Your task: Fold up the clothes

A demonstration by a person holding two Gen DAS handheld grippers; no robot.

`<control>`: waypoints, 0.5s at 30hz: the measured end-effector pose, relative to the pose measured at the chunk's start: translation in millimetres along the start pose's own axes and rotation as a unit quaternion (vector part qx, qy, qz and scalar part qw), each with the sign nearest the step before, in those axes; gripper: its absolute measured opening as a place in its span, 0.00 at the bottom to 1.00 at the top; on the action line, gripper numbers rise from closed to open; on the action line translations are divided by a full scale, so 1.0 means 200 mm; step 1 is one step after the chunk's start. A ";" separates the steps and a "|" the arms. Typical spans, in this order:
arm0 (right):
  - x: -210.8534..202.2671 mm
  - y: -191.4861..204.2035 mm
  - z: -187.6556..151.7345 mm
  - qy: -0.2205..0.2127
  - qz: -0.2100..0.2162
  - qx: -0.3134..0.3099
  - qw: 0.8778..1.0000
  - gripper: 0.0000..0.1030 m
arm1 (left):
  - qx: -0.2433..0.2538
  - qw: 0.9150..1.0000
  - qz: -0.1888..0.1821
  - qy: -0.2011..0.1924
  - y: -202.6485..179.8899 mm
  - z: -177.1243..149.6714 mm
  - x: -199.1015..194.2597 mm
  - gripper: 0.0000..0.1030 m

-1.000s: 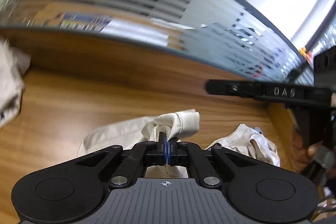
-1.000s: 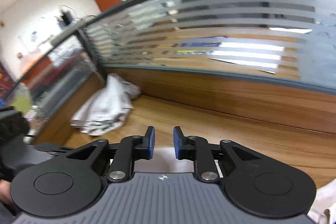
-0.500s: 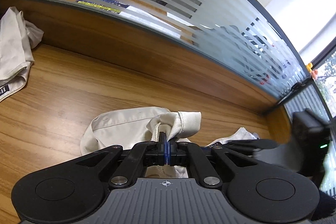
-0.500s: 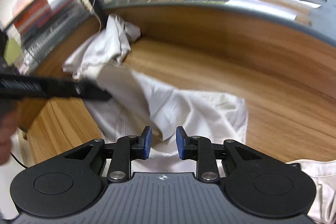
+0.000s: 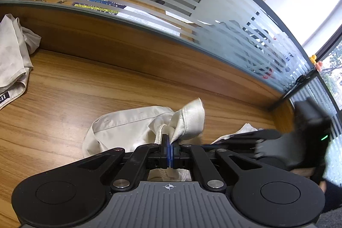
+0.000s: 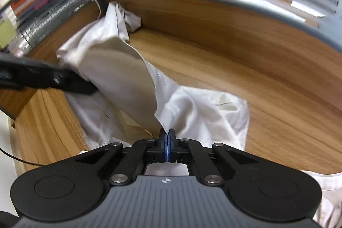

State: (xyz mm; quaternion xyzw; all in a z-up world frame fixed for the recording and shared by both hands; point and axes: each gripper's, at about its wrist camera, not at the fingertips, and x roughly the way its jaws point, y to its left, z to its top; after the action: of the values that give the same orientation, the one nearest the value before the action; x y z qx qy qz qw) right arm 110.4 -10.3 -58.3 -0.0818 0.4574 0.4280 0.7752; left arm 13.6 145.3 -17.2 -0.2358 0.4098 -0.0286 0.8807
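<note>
Right wrist: shirt (image 6: pixel 192 108) corner seemingly pinched in right gripper (image 6: pixel 167 134).

The right gripper (image 5: pixel 267 143) is blurred beside the shirt (image 5: pixel 128 127). A second garment (image 5: pixel 10 61) is cut off at the counter's (image 5: pixel 85 89) left edge. The left gripper (image 6: pixel 42 76) is smeared, covering part of the shirt.

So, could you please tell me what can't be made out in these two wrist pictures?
- Left wrist view: the near part of the cream garment is hidden behind the left gripper, shut on a fold.
- Left wrist view: the right gripper is blurred; its tips don't show.
- Right wrist view: the white cloth is cut off by the edge.
- Right wrist view: the papers behind the striped glass are unreadable.
</note>
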 end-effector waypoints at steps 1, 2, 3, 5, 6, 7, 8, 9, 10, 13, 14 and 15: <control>-0.05 -0.02 0.01 -0.004 0.007 0.006 1.000 0.01 | 0.004 1.000 -0.001 0.001 0.00 0.00 0.00 0.03; -0.10 -0.03 0.02 -0.008 0.014 0.012 1.000 0.01 | 0.009 1.000 -0.001 0.001 -0.01 0.00 0.01 0.03; -0.15 -0.05 0.03 -0.012 0.022 0.019 0.999 0.01 | 0.014 1.000 -0.002 0.002 -0.01 -0.01 0.01 0.03; -0.25 -0.09 0.06 -0.024 0.040 0.039 0.998 0.01 | 0.032 0.999 -0.001 0.003 -0.04 -0.01 0.02 0.03; -0.30 -0.10 0.08 -0.031 0.051 0.051 0.997 0.01 | 0.043 0.999 0.000 0.003 -0.05 -0.01 0.02 0.03; -0.36 -0.12 0.10 -0.042 0.062 0.064 0.995 0.01 | 0.054 0.999 0.000 0.002 -0.07 -0.01 0.02 0.06; -0.41 -0.14 0.11 -0.052 0.071 0.075 0.993 0.01 | 0.067 0.998 0.001 -0.002 -0.09 -0.02 0.01 0.06; -0.46 -0.15 0.13 -0.061 0.079 0.085 0.991 0.01 | 0.083 0.997 -0.001 -0.008 -0.11 -0.02 -0.01 0.08; -0.50 -0.16 0.15 -0.070 0.086 0.093 0.989 0.01 | 0.096 0.995 -0.005 -0.015 -0.14 -0.02 -0.03 0.17; -0.59 -0.18 0.20 -0.092 0.102 0.109 0.984 0.01 | 0.138 0.990 -0.017 -0.036 -0.21 -0.02 -0.09 0.31; -0.62 -0.18 0.21 -0.098 0.108 0.113 0.983 0.01 | 0.153 0.987 -0.021 -0.043 -0.24 -0.03 -0.11 0.38; -0.64 -0.18 0.23 -0.102 0.114 0.115 0.982 0.01 | 0.167 0.984 -0.024 -0.049 -0.27 -0.03 -0.13 0.42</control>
State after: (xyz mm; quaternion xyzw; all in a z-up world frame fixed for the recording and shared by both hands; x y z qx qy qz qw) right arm 138.4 -83.1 57.5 0.1044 0.4285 0.4640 0.7682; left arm 0.4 101.3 21.3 -0.0966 0.3493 -0.1063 0.9259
